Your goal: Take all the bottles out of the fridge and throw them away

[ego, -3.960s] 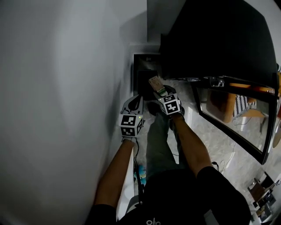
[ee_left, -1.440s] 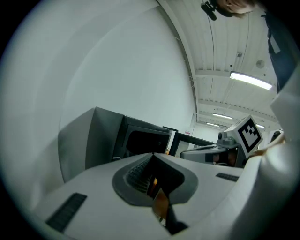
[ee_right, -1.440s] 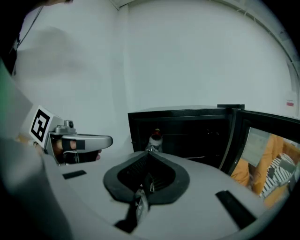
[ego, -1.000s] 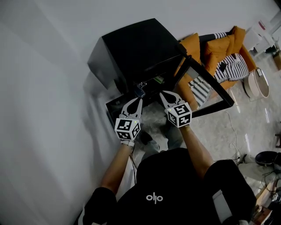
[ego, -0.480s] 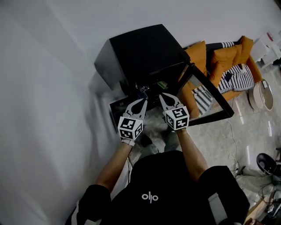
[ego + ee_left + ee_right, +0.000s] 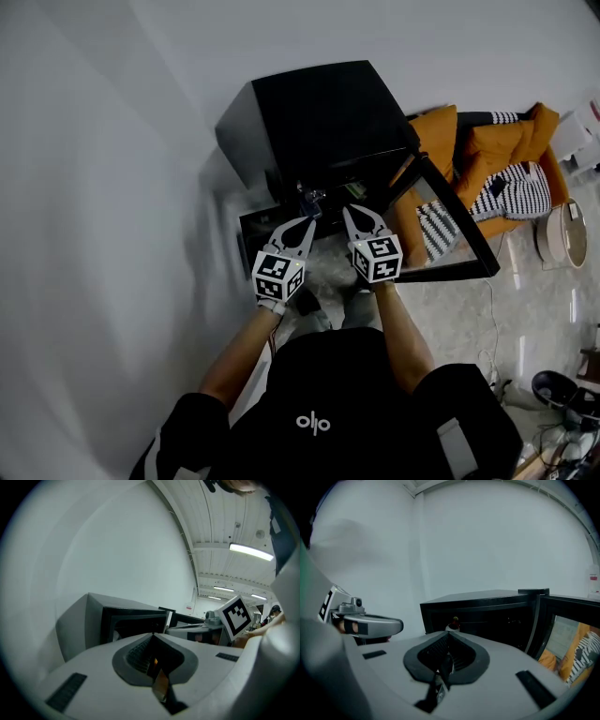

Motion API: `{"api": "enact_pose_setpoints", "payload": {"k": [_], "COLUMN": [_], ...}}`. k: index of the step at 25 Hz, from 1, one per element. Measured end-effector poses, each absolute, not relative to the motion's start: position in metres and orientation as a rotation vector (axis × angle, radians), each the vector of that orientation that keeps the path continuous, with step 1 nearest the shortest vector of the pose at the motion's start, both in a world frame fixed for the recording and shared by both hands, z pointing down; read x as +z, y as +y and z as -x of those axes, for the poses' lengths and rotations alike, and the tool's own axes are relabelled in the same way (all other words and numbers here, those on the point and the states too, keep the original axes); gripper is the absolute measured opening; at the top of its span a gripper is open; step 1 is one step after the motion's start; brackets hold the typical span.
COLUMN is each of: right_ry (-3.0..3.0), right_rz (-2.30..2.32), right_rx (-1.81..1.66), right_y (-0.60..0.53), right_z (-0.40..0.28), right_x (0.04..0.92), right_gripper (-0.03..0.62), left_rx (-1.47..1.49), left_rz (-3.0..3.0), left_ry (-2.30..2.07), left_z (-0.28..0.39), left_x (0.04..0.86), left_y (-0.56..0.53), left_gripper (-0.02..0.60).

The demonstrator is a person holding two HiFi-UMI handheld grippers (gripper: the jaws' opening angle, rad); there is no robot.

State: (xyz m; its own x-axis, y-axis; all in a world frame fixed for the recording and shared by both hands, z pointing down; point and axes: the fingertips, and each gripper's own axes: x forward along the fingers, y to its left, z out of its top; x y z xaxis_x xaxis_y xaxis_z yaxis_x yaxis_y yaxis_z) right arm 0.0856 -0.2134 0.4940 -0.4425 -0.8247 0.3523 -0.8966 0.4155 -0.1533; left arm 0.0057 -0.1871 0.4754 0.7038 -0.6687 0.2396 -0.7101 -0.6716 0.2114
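The left gripper [image 6: 308, 222] and right gripper [image 6: 348, 212] were both pinched shut, empty. A bottle [image 6: 453, 622] stood just beyond the right one's tips, inside the fridge [image 6: 319, 112]. Pushing in without opening might topple it.

Home-style living room: a small black boxy fridge [image 6: 319, 112] is standing just ahead of the jaws, an orange fabric sofa [image 6: 487, 141] with a black-and-white striped cushion [image 6: 516, 197] sitting to their right.
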Motion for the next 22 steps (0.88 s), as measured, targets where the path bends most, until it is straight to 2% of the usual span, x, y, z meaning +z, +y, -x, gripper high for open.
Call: {"api": "enact_pose_setpoints", "payload": {"k": [6, 10, 12, 14, 16, 22], "right_ry": [-2.474, -2.424, -2.394, -2.355, -2.321, -2.261], "right_rz": [-1.444, -1.392, -1.404, -1.409, -1.399, -1.343], "right_rx": [0.485, 0.446, 0.414, 0.391, 0.387, 0.365], "right_y": [-0.227, -0.245, -0.258, -0.272, -0.284, -0.308], "right_z": [-0.064, -0.043, -0.037, -0.032, -0.025, -0.015], "right_x": [0.508, 0.533, 0.546, 0.560, 0.574, 0.597], "right_gripper": [0.022, 0.209, 0.283, 0.329, 0.353, 0.356], "left_rx": [0.213, 0.218, 0.217, 0.218, 0.224, 0.240], "left_rz": [-2.586, -2.540, -2.518, -2.496, -2.475, -2.423], "left_ry": [-1.176, -1.252, -1.285, -1.314, -1.341, -1.400], "left_z": [0.013, 0.032, 0.041, 0.051, 0.059, 0.075], "left_x": [0.474, 0.475, 0.476, 0.478, 0.480, 0.485], "left_y": [-0.189, -0.188, -0.186, -0.184, -0.181, -0.177], "left_gripper": [0.006, 0.006, 0.006, 0.006, 0.006, 0.006]}}
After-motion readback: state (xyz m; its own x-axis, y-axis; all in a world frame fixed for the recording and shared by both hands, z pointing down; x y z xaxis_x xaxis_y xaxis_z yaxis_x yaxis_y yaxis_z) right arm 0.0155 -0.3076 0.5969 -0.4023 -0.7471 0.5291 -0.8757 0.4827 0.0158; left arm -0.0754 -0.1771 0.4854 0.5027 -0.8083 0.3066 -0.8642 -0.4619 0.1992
